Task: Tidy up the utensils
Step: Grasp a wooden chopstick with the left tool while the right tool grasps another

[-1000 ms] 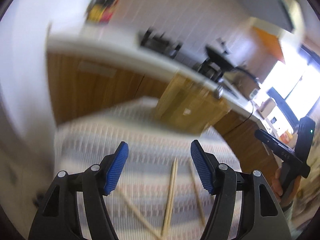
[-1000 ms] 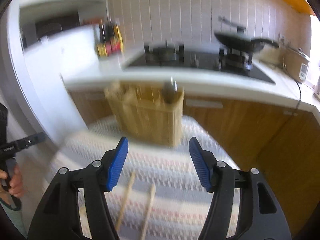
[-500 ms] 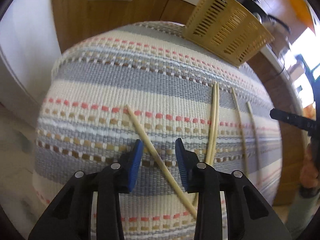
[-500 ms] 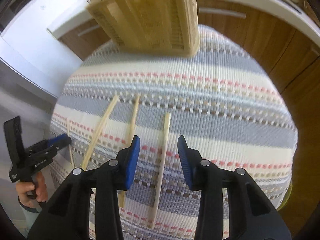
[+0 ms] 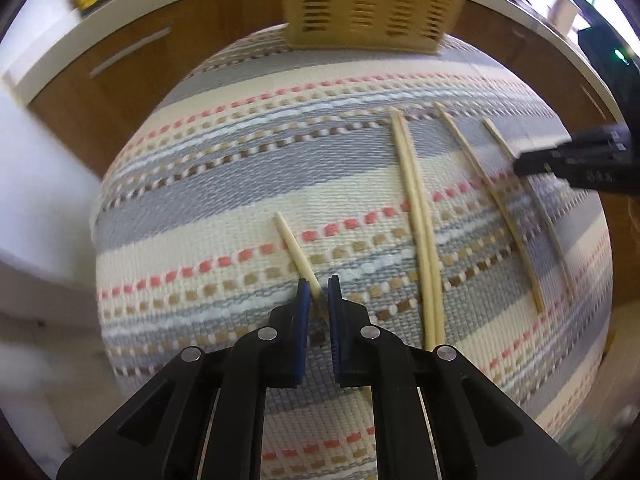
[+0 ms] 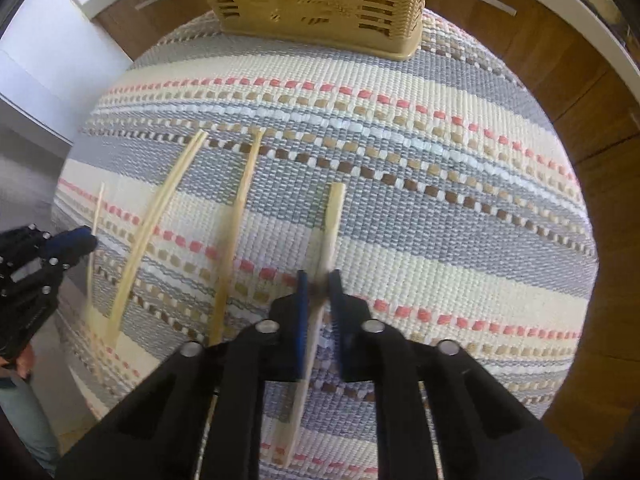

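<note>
1. A striped woven cloth (image 5: 248, 184) covers the whole desk; grey, cream and pink bands run across it.
2. A tan slotted basket (image 6: 320, 4) stands on the far edge of the cloth. Its top is cut off in both views, so what is inside cannot be seen.
3. The left gripper (image 5: 318, 292) points down at the cloth. Its jaws have just been closing and they now clench the leftmost chopstick (image 5: 294, 246) near the middle of its length.
4. The right gripper (image 6: 318, 284) also points down. Its jaws have just been closing, and they now grasp the rightmost chopstick (image 6: 334, 216), which is blurred near the pads.
5. I count five chopsticks lying on the cloth: the two grasped ones, a touching pair (image 5: 416, 216) between them, and one darker single stick (image 5: 492, 196) beside the pair.
6. The lower ends of several sticks are hidden behind the gripper bodies.
</note>
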Demonstrator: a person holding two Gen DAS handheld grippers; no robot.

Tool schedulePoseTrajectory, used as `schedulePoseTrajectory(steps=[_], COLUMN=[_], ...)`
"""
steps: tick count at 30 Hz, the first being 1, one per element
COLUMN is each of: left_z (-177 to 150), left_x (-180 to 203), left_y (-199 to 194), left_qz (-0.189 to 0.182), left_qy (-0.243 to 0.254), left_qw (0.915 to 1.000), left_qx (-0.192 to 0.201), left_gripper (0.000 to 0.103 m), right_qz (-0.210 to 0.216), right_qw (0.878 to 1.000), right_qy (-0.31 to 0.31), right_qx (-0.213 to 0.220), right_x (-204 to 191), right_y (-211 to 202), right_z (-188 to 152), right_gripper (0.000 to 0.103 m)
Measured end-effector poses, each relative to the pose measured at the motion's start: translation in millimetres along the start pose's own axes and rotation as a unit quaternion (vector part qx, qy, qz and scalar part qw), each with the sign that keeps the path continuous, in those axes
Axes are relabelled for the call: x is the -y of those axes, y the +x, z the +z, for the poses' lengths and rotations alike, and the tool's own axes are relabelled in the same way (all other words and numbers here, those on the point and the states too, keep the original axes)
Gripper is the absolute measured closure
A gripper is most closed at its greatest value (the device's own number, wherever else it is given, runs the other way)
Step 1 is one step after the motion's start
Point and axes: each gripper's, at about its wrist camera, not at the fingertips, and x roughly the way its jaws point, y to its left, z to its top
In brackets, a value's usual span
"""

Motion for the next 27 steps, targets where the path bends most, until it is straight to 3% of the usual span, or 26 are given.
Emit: schedulePoseTrajectory(steps=[5,6,9,13,14,17,20,27], left_z=[7,8,15,23,25,33,31,31], left_x=[0,-1,-2,0,2,14,23,15], left_y=[1,4,8,13,15,19,15,-31], left_qz=[-0.016,-0.025,-0.041,-0.03,-0.014,0.022,0.032,0.002], left_qy=[0.008,0.006,0.004,0.004,0.01,0.027,0.027,-0.017], left_qw=[0.9997,0.9992,0.9974,0.9954,0.9952,0.9944,0.9963,0.9981], left_qx=[-0.018,-0.031,-0.059,-0.091,-0.097,-0.1,-0.075,0.059], left_gripper=[0.096,0.089,0.08,0.085,0.094,0.096,0.099,0.099], right_qz=[0.01,0.013,0.012,-0.002,-0.007,-0.016,0.0,0.038], right_qw=[1.0,1.0,1.0,0.999,0.999,0.998,0.998,0.994], right_qy=[-0.003,-0.004,-0.012,-0.032,-0.038,-0.051,-0.058,-0.062], right_qx=[-0.012,-0.016,-0.023,-0.026,-0.024,-0.014,0.016,0.085], right_x=[0,-1,3,8,6,-3,-6,2], right_y=[3,4,4,2,2,2,-3,-35], right_z=[1,2,5,12,12,9,2,-5], right_gripper=[0.098,0.098,0.098,0.098,0.098,0.098,0.099,0.099])
